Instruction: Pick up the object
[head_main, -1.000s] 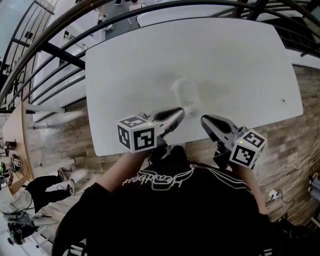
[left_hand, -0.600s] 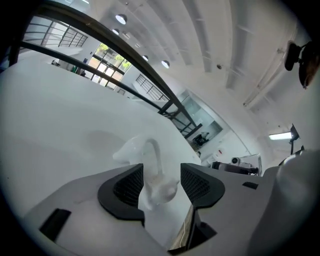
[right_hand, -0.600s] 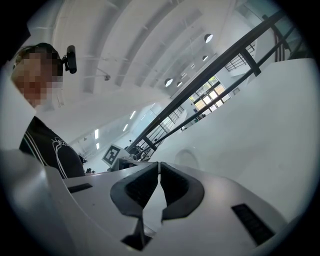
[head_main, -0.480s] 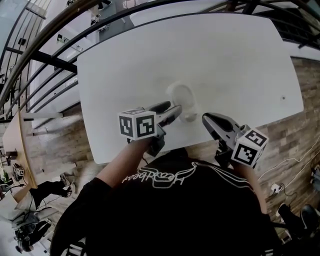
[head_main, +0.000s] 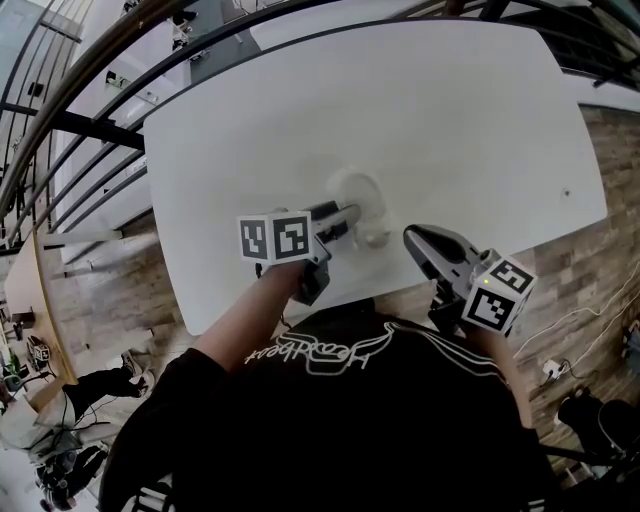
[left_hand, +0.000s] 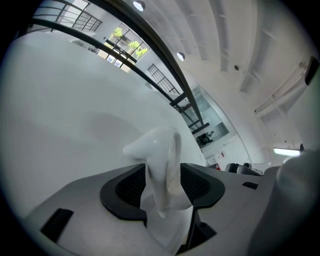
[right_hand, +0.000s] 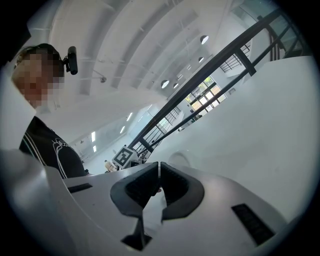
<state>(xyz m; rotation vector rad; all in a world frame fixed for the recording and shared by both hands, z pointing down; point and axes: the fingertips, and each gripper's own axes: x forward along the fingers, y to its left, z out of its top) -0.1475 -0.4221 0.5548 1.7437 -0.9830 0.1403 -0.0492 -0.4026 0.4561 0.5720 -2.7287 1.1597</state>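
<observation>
White glossy object (head_main: 358, 195) sat on the white table (head_main: 460, 110) near the edge closest to the person; it stood right between the fingers (left_hand: 125, 187) of the left gripper (head_main: 345, 215), which were spread wide and flanked it closely on both sides (its rounded top rose above the pads); the right gripper (head_main: 412, 238) hung just beside it, jaws pressed together on nothing.

Right gripper (right_hand: 159, 167): jaws together, nothing between the pads. Beyond the tips, a white rounded object (right_hand: 181, 159) on the white table (right_hand: 260, 125). A marker cube (right_hand: 125, 157) just left of it. Person's black top (right_hand: 50, 147) at left edge.
</observation>
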